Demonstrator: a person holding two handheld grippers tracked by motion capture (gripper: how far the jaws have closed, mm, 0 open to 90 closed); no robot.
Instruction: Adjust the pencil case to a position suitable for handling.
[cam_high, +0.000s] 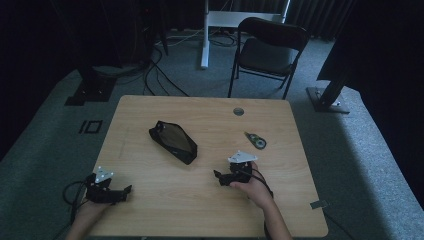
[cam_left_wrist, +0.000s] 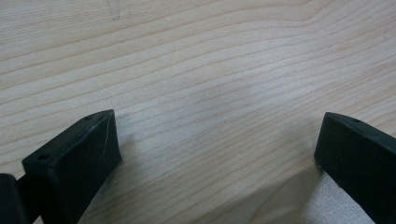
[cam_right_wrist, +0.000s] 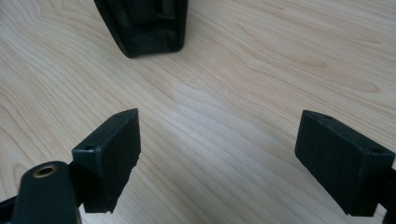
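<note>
Right gripper (cam_high: 218, 176) jaws spread, empty, aimed at black pouch (cam_high: 173, 141) at its 11 o'clock, probably lining up grasp. Left gripper (cam_high: 127, 190) spread, parked on table (cam_high: 200, 210).

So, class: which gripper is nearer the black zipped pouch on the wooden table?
Right. The right gripper sits just beside the black zipped pouch, at its near end; the left gripper rests farther off, near the table's front-left edge.

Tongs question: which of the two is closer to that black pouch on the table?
The right tongs: the black pouch lies just ahead of their open jaws. The left tongs sit apart near the table's left corner.
</note>
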